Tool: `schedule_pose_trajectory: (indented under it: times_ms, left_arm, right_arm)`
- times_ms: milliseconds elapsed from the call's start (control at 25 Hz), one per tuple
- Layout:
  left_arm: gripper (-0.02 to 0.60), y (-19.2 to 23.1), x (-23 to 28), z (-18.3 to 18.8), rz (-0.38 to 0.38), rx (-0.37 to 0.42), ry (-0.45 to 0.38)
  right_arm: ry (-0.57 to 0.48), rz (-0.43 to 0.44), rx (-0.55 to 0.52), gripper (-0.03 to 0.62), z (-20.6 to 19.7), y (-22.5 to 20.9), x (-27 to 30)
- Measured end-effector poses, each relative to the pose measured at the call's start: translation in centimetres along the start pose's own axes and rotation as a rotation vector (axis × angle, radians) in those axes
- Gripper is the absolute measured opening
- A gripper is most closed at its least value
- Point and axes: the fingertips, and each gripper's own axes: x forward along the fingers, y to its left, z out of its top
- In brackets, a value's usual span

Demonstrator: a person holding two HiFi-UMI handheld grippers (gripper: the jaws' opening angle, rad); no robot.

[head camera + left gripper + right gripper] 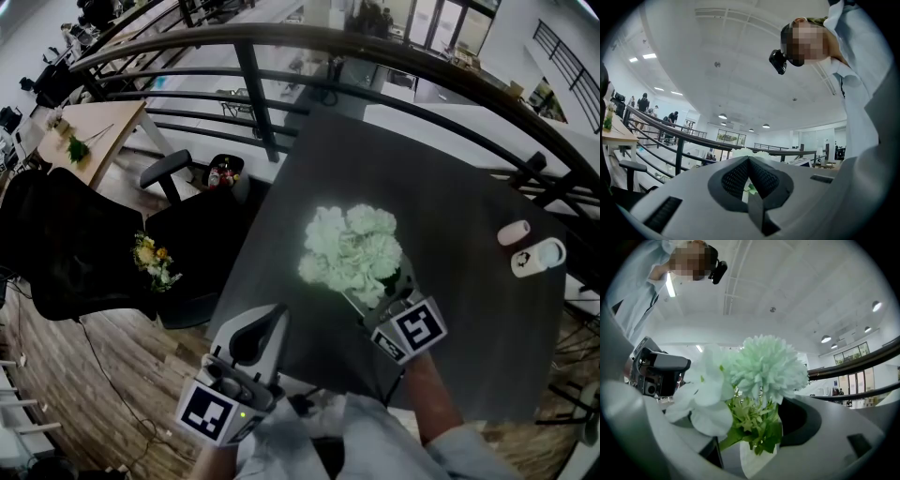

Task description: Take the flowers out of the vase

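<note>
Flowers [352, 248], pale and fluffy, top green leaves [761, 434] in a white vase [752, 462].

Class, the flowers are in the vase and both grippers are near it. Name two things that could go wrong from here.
1. The right gripper has its jaws around the white vase, but a firm hold is not evident. Pulling on the stems could lift or tip the vase.
2. The left gripper has its jaws together, and the white flowers spread wide over the stems, so it may pinch blooms instead.
</note>
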Motion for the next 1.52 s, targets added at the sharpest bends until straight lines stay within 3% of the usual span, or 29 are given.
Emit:
schedule_pose_trajectory:
  times_ms: [640,1520]
  left_arm:
    - [-0.002,-0.1,-0.3,0.4,-0.02,-0.01,0.005]
    - [-0.002,0.4,-0.5,0.8,-0.073,-0.01,-0.024]
  right_arm:
    - [-0.074,-0.028,0.005,0.318,3.0,-0.2,0.0]
    - [-0.092,-0.066,-0.056,0.318,5.8,-0.1,0.0]
